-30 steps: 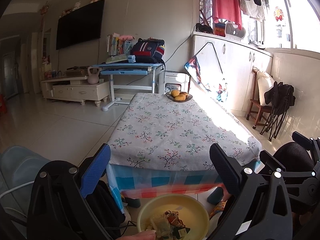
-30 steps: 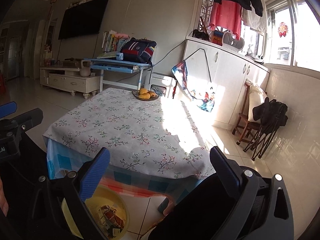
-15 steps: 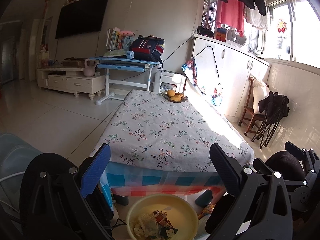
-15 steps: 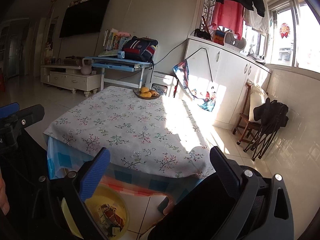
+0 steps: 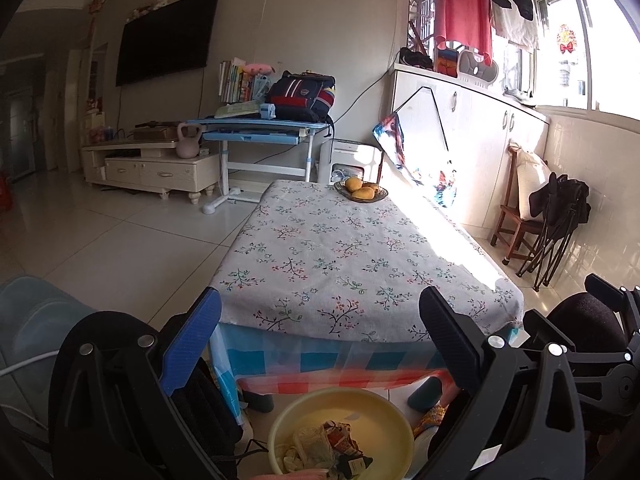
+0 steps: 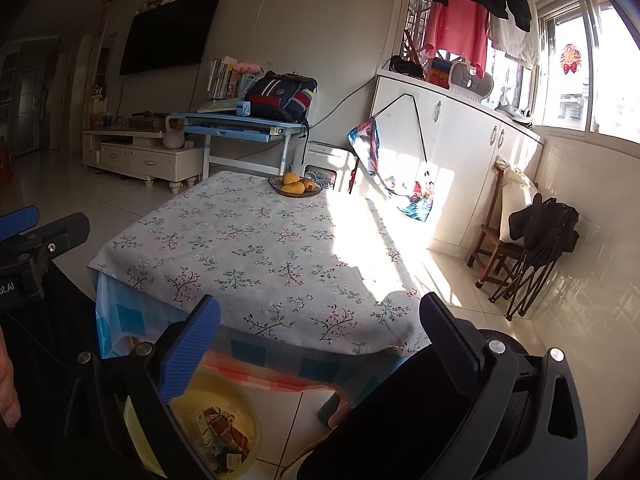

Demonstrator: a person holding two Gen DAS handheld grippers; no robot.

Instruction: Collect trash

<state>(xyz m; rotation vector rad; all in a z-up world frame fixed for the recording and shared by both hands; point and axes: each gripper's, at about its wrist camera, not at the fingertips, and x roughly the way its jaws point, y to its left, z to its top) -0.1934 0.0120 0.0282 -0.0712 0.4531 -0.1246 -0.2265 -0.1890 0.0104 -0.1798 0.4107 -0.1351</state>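
Note:
A yellow basin [image 5: 384, 412] sits on the floor in front of the low table, holding crumpled wrappers and paper trash [image 5: 320, 446]. My left gripper [image 5: 320, 340] hangs open above it, nothing between its fingers. The same yellow basin [image 6: 228, 396] shows at the lower left of the right wrist view, with trash [image 6: 220, 436] inside. My right gripper [image 6: 320, 344] is open and empty, held above the table's near edge. The flowered tablecloth [image 5: 340, 256] carries no loose trash that I can see.
A dish of oranges [image 5: 361, 192] stands at the table's far end. A blue desk with a backpack [image 5: 300, 96], a TV stand [image 5: 152, 164] and white cabinets [image 5: 472, 128] line the walls. A wooden chair with black bags [image 5: 556, 216] stands at the right.
Both grippers have drifted slightly, so the basin sits a little differently at the bottom of the left view. The hand seen at the basin's rim a second ago is nearly out of view.

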